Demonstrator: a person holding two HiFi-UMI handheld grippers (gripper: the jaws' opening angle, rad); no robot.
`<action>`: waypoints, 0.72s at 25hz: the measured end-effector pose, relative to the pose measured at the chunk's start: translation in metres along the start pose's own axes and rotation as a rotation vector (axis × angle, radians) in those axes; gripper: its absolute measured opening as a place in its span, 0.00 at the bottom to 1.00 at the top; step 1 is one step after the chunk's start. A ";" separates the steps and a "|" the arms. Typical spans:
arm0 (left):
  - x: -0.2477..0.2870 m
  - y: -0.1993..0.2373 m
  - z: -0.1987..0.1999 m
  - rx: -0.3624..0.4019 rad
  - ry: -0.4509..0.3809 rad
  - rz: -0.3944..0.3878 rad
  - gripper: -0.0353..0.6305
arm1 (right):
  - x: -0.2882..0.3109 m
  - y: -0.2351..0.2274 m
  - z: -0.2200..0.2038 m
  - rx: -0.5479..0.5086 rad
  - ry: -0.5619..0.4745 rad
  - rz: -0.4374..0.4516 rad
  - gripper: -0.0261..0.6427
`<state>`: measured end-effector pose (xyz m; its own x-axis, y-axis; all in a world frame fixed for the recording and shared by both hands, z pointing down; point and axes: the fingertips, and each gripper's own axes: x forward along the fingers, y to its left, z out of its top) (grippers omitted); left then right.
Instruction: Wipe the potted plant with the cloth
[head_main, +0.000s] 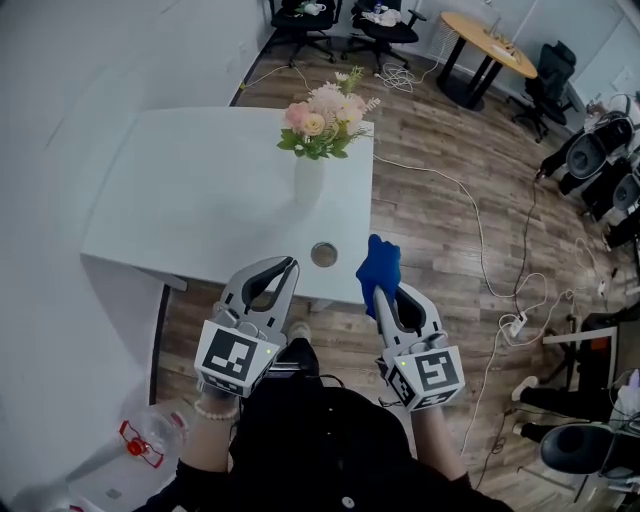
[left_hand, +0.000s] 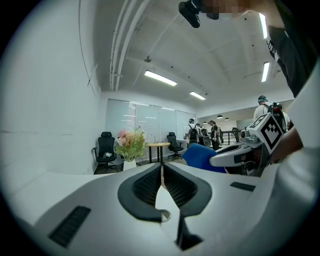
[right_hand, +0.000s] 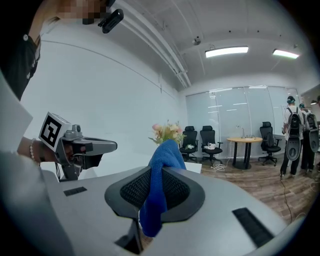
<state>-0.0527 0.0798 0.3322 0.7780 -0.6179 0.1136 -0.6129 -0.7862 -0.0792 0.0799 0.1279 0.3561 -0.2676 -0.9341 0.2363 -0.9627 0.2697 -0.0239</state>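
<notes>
right tongs (head_main: 384, 292) clamped on the cloth (head_main: 381, 262): blue, pinched mid-fold, with a bunch sticking out past the tips and a tail hanging under the jaws. left tongs (head_main: 291, 264) clenched, nothing in them. both hover by the near right corner of the surface (head_main: 200, 190), with a round grommet (head_main: 323, 254) between them in the head view. both are well apart from the plant.

potted plant (head_main: 324, 122) stands toward the right edge of the surface. far half, i think, but the steep view makes the pot's foot hard to place. pink and cream blooms and green leaves, in a tall narrow white pot (head_main: 308, 182).

handling, my read:
- cloth: soft, limp, light. no stiffness, so only the bunch ahead of the tips does any wiping. grip looks deep enough to hold.
- pot: smooth, likely glazed, so slippery and breakable. it's narrow with the bulk on top, so top-heavy. a sideways push at bloom height could tip it.
- blooms and leaves: light, springy, easy to bend or knock loose.
- where to hold: left tongs would have to open, then take the pot across its body, low to mid, with a gentle squeeze. never the stems. wipe with light strokes toward the braced side.
</notes>
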 end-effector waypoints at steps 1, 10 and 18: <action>0.007 0.006 0.000 0.009 0.002 -0.006 0.08 | 0.007 -0.002 0.003 -0.001 0.002 -0.001 0.15; 0.069 0.070 -0.003 -0.018 0.025 0.008 0.08 | 0.069 -0.029 0.022 -0.004 0.025 -0.025 0.15; 0.121 0.110 -0.024 -0.007 0.067 -0.022 0.26 | 0.113 -0.049 0.021 0.003 0.042 -0.060 0.15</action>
<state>-0.0294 -0.0811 0.3607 0.7806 -0.5980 0.1818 -0.5965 -0.7996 -0.0689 0.0956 0.0043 0.3632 -0.2075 -0.9379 0.2782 -0.9770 0.2128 -0.0114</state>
